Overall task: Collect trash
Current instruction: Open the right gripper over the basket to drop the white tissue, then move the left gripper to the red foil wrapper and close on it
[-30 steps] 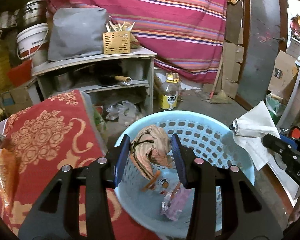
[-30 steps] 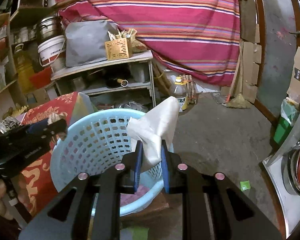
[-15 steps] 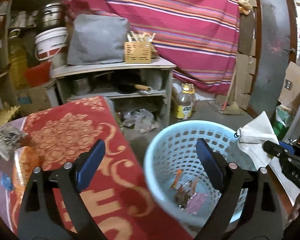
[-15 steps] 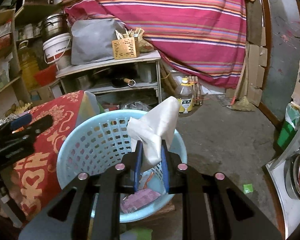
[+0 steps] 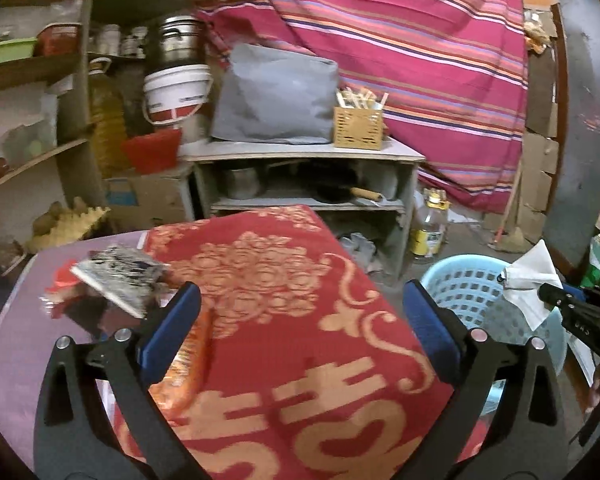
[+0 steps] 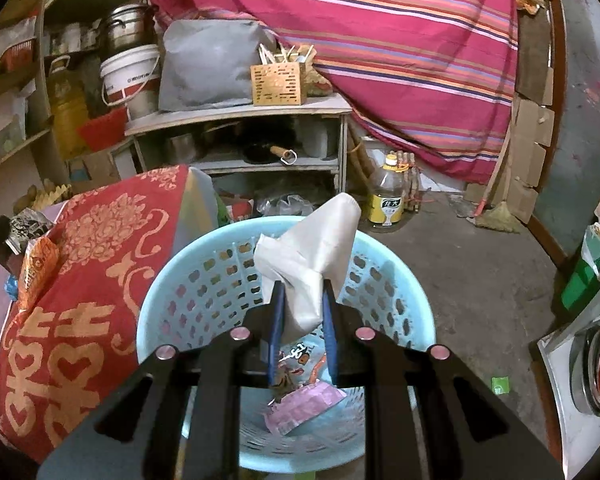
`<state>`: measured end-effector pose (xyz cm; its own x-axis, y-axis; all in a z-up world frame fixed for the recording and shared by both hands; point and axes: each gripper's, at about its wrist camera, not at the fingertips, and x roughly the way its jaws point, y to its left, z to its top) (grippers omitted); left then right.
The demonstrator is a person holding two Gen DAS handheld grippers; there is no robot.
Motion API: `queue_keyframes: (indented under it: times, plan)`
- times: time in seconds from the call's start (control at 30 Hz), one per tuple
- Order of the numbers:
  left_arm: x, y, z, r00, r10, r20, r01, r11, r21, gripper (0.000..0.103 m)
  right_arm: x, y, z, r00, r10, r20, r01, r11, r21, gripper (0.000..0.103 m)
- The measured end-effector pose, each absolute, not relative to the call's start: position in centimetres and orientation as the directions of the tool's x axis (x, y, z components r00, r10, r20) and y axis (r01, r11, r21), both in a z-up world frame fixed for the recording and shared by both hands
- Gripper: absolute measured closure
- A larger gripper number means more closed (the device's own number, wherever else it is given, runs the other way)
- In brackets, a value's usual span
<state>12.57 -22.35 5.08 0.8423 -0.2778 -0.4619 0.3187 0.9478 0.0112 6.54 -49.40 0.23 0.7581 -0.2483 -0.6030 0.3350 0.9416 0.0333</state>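
My left gripper (image 5: 300,292) hangs over the red patterned cloth (image 5: 300,360) on the table. Its jaws are opening wide and nothing is between them. An orange snack wrapper (image 5: 188,364) lies by its left finger, and a black-and-white packet (image 5: 120,276) lies further left. My right gripper (image 6: 303,286) is shut on a white tissue (image 6: 312,256), held above the light blue basket (image 6: 180,280). A pink wrapper (image 6: 304,404) and other scraps lie in the basket's bottom. In the left wrist view the basket (image 5: 460,280) is at the right, with the tissue (image 5: 534,280) over its rim.
Behind the table stands a grey shelf unit (image 6: 240,112) with pots, a grey bag and a wooden box. An oil bottle (image 6: 388,200) stands on the concrete floor before a striped cloth. A green scrap (image 6: 500,384) lies on the floor at the right.
My left gripper let a crumpled brown wrapper fall into the basket, opened wide and swung left over the red cloth. My right gripper kept hold of the tissue and drifted over the basket.
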Motion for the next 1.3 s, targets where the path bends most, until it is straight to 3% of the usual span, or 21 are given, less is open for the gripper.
queue_keyframes:
  times: [0.27, 0.33, 0.37, 0.43, 0.7, 0.97, 1.3]
  plan:
    - [13.3, -17.1, 5.4, 0.863, -0.201, -0.464, 0.237, 0.971, 0.019, 0.006, 8.5, -47.9, -0.3, 0.725, -0.262, -0.637, 0.348, 0.938, 0.010, 0.080]
    - [13.2, -15.7, 5.4, 0.866, -0.184, -0.464, 0.220, 0.975, 0.024, 0.006, 9.0, -47.7, -0.6, 0.711, -0.270, -0.649, 0.355, 0.935, 0.000, 0.065]
    - [13.2, -15.2, 5.4, 0.869, -0.177, -0.463, 0.214, 0.977, 0.027, 0.006, 9.1, -47.5, -0.7, 0.706, -0.275, -0.653, 0.358, 0.934, -0.006, 0.051]
    - [13.2, -14.1, 5.6, 0.874, -0.160, -0.459, 0.197, 0.980, 0.034, 0.006, 9.4, -47.1, -0.8, 0.697, -0.287, -0.657, 0.368, 0.930, -0.016, 0.041]
    - [13.5, -9.0, 5.6, 0.882, -0.096, -0.462, 0.125, 0.992, 0.033, 0.006, 9.3, -44.2, 1.1, 0.724, -0.304, -0.619, 0.358, 0.933, -0.039, 0.025]
    - [13.7, -4.9, 5.3, 0.882, -0.047, -0.469, 0.069, 0.997, 0.032, 0.006, 9.6, -39.4, 3.4, 0.789, -0.270, -0.552, 0.292, 0.955, -0.049, 0.020]
    - [14.4, -1.5, 4.1, 0.864, -0.022, -0.502, 0.046, 0.998, 0.034, 0.006, 12.6, -32.0, 2.8, 0.806, -0.178, -0.565, 0.157, 0.984, -0.086, 0.020]
